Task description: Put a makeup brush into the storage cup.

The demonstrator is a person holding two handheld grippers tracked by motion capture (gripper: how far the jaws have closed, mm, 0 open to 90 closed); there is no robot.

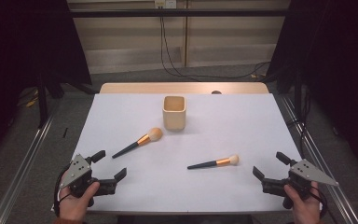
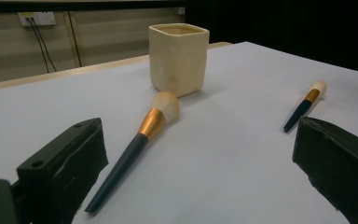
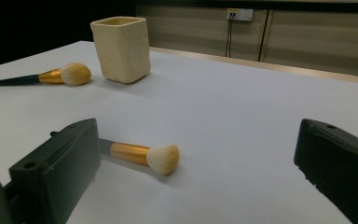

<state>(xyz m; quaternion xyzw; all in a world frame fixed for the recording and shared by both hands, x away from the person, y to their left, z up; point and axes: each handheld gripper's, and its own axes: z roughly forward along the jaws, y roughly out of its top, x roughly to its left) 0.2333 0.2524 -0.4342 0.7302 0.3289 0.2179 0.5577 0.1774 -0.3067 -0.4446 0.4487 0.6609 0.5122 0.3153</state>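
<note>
The white-topped table (image 1: 121, 121) has bare room around a square cream ceramic cup (image 1: 174, 113) past centre. Two dark-handled, gold-banded makeup brushes lie flat: the larger brush (image 1: 135, 143) left of centre, the smaller brush (image 1: 213, 162) nearer the front edge. At the front corners, left gripper (image 1: 110, 165) and right gripper (image 1: 270, 165) gape wide, empty. The right gripper view shows the smaller brush's handle (image 3: 105, 145) hidden behind one jaw.

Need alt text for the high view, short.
Two makeup brushes lie flat on a white table: a larger brush left of centre and a smaller brush to its right, with a cream square cup upright behind them. Left tongs and right tongs, hand-held at the near corners, are open and empty.
</note>
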